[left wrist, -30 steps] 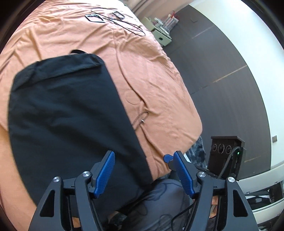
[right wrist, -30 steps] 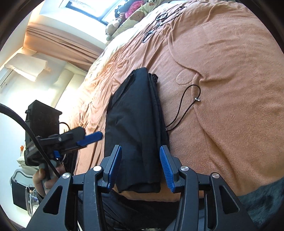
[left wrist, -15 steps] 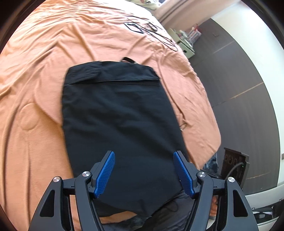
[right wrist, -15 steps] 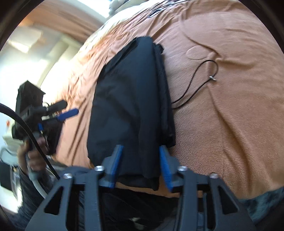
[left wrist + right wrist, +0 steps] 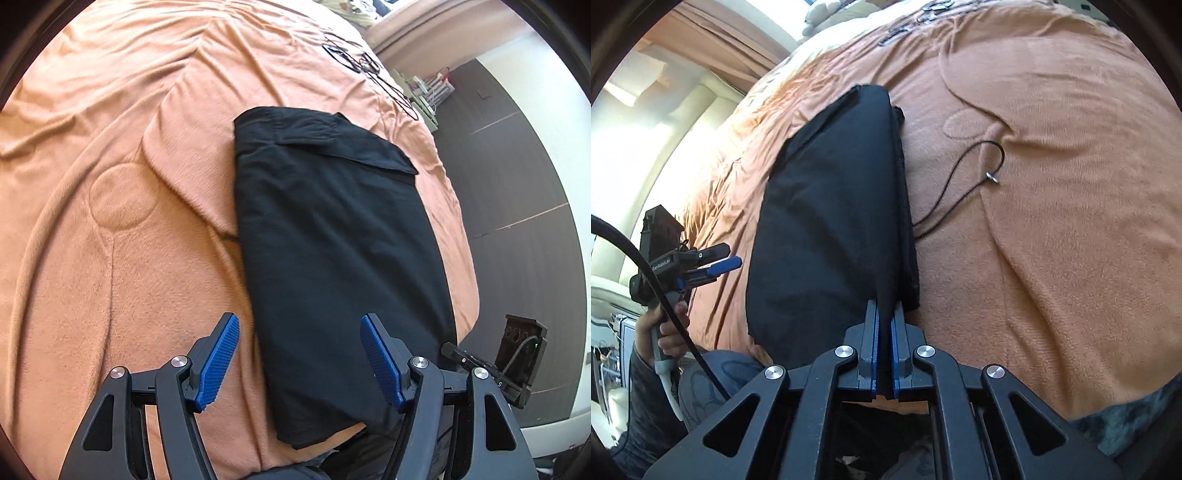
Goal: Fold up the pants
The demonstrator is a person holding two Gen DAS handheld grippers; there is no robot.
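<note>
- Our right tongs have just clamped down; half a second ago the blue pads stood wide apart over the near end of the pants, and now they sit almost together with a strip of black cloth pinched between them at the near right-hand edge; we have a grip.
- Our left tongs are still spread wide and hold nothing; what has changed is where they point; a second ago they looked off past the bed's edge toward the floor, and now they hover squarely above the near hem of the pants, the cloth showing between the two pads.
- The pants themselves lie flat as a long black panel on the orange blanket, already doubled lengthwise as far as we can judge, near end at the bed's edge close to us, far end with its flap toward the middle of the bed.
- A thin black cord trails out from the pants' right edge across the blanket; it could drag along if we lift.
- Our reading: one corner is secured, the other is lined up but not yet taken; the left tongs need to close on the hem before we can carry the near end over to the far end.
</note>
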